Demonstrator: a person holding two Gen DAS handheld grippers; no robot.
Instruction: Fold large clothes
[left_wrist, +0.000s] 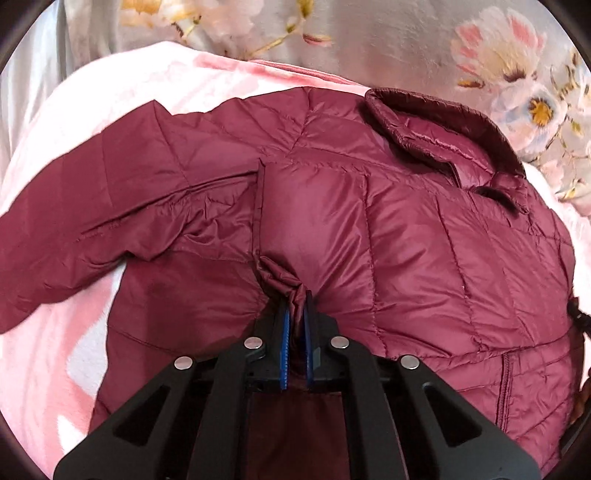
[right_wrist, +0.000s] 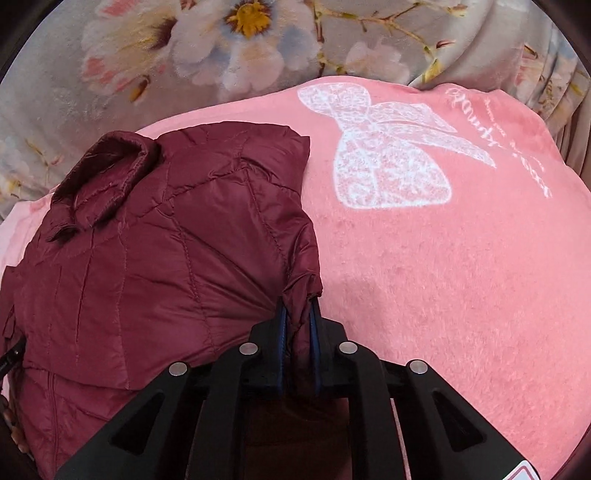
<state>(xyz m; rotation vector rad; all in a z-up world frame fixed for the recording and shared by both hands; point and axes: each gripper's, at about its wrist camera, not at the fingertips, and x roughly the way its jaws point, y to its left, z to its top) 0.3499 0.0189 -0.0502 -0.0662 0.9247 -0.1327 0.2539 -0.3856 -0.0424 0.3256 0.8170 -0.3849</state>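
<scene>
Pink blanket (right_wrist: 461, 277) over floral bedding (left_wrist: 388, 44); maroon puffer jacket (left_wrist: 406, 240) spread on it, collar toward the far edge.
Your left gripper (left_wrist: 296, 295) and right gripper (right_wrist: 298, 301) are each clamped on a pinch of jacket fabric. One sleeve (left_wrist: 92, 206) lies out flat; the other side looks tucked in. Body folds remain, by my read.

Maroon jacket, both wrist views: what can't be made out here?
- Left wrist view: the jacket hem lies behind the left gripper, and the frame edge cuts off its sleeve end.
- Right wrist view: the right gripper hides the pinched fabric's lower part; pink blanket lettering is too blurred to read.
</scene>
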